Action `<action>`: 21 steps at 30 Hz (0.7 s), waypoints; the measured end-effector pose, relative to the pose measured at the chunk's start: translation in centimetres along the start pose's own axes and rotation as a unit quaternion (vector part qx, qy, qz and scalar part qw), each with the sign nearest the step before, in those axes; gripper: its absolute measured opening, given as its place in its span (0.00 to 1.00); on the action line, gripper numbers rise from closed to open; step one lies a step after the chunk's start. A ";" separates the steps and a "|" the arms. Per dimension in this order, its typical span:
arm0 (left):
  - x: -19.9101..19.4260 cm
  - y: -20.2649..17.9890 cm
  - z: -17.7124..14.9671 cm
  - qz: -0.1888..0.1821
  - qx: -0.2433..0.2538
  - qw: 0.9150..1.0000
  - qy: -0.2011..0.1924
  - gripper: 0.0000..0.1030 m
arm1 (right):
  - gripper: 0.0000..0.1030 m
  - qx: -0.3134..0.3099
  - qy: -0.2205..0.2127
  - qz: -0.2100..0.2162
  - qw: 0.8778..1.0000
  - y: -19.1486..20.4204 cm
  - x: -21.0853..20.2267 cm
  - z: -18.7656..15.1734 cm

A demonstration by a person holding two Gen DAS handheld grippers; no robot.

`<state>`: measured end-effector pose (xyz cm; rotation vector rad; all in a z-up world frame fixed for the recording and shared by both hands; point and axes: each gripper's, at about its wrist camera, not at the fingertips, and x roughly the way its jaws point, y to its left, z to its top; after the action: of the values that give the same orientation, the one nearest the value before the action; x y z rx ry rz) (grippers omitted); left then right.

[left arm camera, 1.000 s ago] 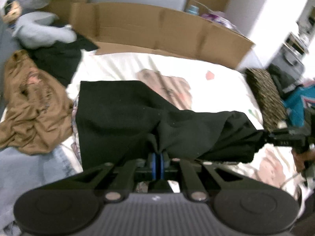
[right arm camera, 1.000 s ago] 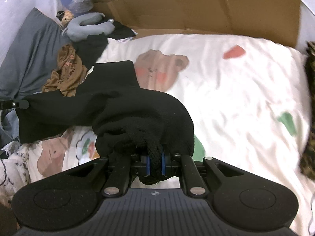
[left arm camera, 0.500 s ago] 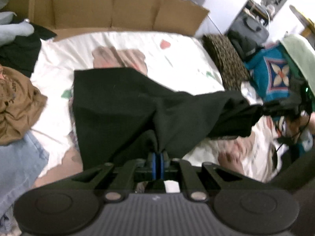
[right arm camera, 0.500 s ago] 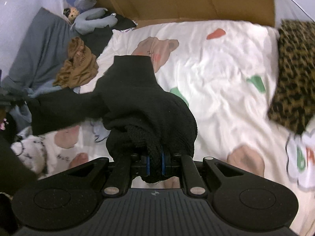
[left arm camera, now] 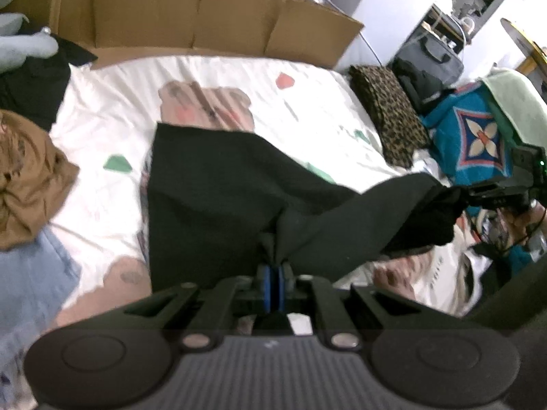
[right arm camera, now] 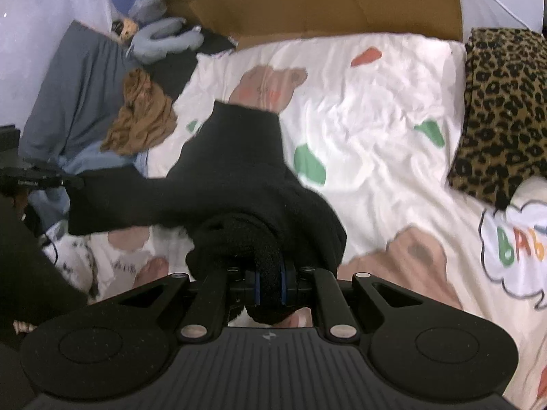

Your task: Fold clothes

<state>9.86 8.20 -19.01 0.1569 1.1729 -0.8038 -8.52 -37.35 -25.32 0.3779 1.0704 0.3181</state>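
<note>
My right gripper [right arm camera: 268,285] has swung away from the left, pulling the black knit garment [left arm camera: 218,198] taut over the white cartoon-print bedsheet [right arm camera: 369,130]. Both it and my left gripper [left arm camera: 274,282] stay clenched on cloth (a leopard-print cushion [right arm camera: 506,109] lies alongside).

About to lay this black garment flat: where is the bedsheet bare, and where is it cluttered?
Bare sheet lies between the black garment and the leopard-print cloth, up to the cardboard. Crowded on the other side: brown garment, blue denim, grey cloth. Both the left claw and right claw grip the black garment.
</note>
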 end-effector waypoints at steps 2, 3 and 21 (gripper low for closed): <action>0.6 0.8 1.1 0.009 0.006 1.000 -0.011 0.05 | 0.09 -0.006 -0.008 -0.003 1.000 -0.4 0.8 1.1; 0.8 1.1 1.5 0.013 0.010 1.000 -0.016 0.05 | 0.09 -0.009 -0.012 -0.005 1.000 -0.5 1.3 1.7; 9.2 9.7 6.6 0.070 0.039 0.997 -0.020 0.05 | 0.09 0.003 -0.047 -0.033 0.998 -5.5 11.9 12.3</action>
<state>22.39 7.40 -26.98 0.2837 1.0808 -0.7265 8.19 -38.90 -31.87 0.3598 0.9906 0.2366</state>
